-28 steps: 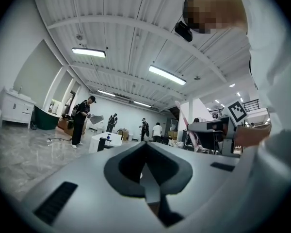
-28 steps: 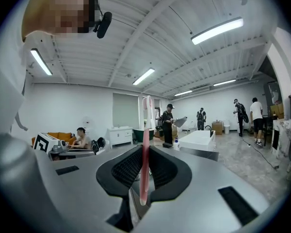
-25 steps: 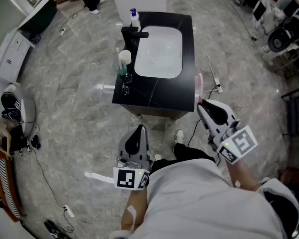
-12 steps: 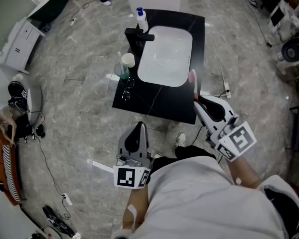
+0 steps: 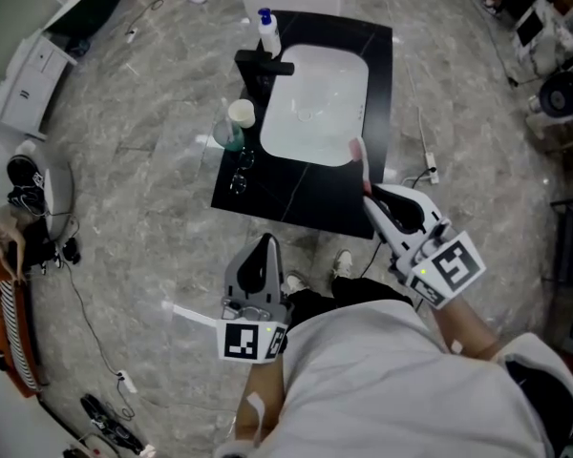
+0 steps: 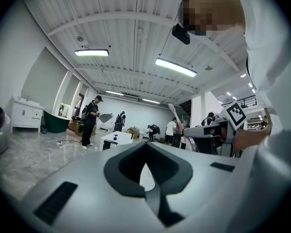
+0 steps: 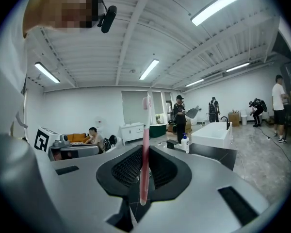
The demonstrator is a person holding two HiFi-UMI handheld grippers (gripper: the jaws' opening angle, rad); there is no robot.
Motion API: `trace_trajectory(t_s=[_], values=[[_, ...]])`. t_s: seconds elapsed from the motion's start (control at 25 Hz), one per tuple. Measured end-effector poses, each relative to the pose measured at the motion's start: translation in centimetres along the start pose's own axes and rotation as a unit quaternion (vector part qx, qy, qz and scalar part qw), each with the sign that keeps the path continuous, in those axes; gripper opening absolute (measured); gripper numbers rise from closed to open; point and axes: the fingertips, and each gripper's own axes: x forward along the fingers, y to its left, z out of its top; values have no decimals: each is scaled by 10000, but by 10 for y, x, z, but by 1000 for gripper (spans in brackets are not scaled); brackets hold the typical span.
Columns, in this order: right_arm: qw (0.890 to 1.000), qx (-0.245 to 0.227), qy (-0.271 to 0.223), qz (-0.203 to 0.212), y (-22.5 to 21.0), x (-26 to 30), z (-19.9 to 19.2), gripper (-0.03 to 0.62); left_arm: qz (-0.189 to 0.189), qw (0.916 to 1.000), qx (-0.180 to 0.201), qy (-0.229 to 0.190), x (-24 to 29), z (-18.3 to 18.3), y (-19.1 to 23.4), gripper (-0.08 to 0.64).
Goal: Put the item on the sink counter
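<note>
The black sink counter point(image 5: 296, 194) holds a white basin point(image 5: 310, 103). My right gripper point(image 5: 371, 199) hovers at the counter's front right edge, shut on a pink toothbrush point(image 5: 360, 163) that points over the counter beside the basin. In the right gripper view the toothbrush point(image 7: 146, 125) stands upright between the shut jaws of the right gripper point(image 7: 144, 152), with the counter point(image 7: 211, 152) ahead to the right. My left gripper point(image 5: 265, 246) hangs in front of the counter over the floor. The left gripper point(image 6: 146, 152) is shut and holds nothing.
On the counter's left side stand a blue-capped soap bottle point(image 5: 267, 34), a black faucet point(image 5: 263, 65), a cup point(image 5: 239, 114) and a pair of glasses point(image 5: 239, 175). Cables point(image 5: 425, 151) lie on the marble floor. Several people point(image 7: 179, 113) stand farther back.
The right gripper has carried the toothbrush forward and left, from beside the counter's right corner to over its front right edge. The left gripper has kept its place.
</note>
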Motion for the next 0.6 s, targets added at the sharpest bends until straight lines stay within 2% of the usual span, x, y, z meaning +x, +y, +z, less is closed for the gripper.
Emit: trace_trajectory(t_s=[0.28, 0.6], values=[[9994, -28, 329, -135, 11, 10, -16, 63, -137, 9997, -221, -33, -4, -3, 13, 3], [9992, -148, 321, -204, 25, 20, -15, 63, -220, 9994, -263, -32, -21, -7, 24, 3]])
